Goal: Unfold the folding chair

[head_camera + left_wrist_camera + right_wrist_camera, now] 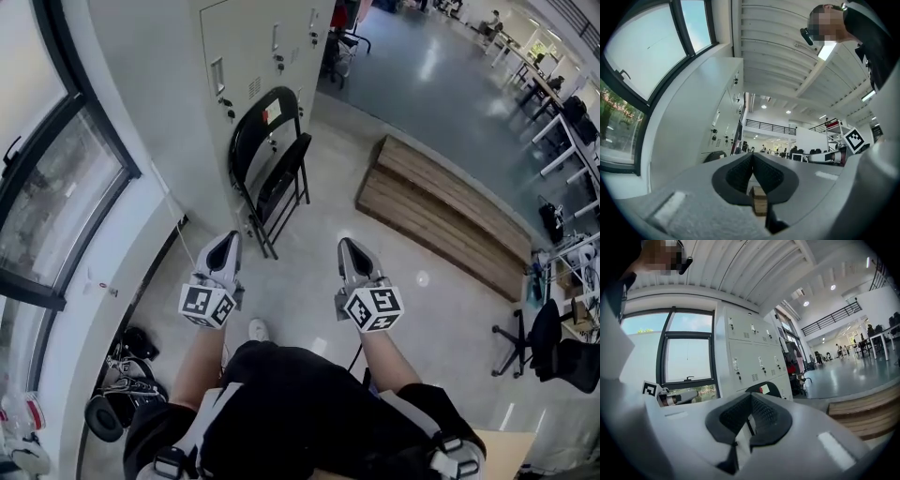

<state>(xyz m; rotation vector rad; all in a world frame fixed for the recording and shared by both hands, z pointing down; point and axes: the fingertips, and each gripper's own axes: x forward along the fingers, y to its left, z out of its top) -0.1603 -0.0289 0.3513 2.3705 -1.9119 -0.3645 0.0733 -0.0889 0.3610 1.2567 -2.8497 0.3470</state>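
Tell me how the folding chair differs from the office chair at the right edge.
The folding chair is folded and stands against the lockers; the office chair stands free. The folding chair has tube legs; the office chair has a star base. Both are black.

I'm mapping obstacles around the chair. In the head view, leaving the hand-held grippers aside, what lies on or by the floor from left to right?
Window → folding chair → wooden platform → office chair.
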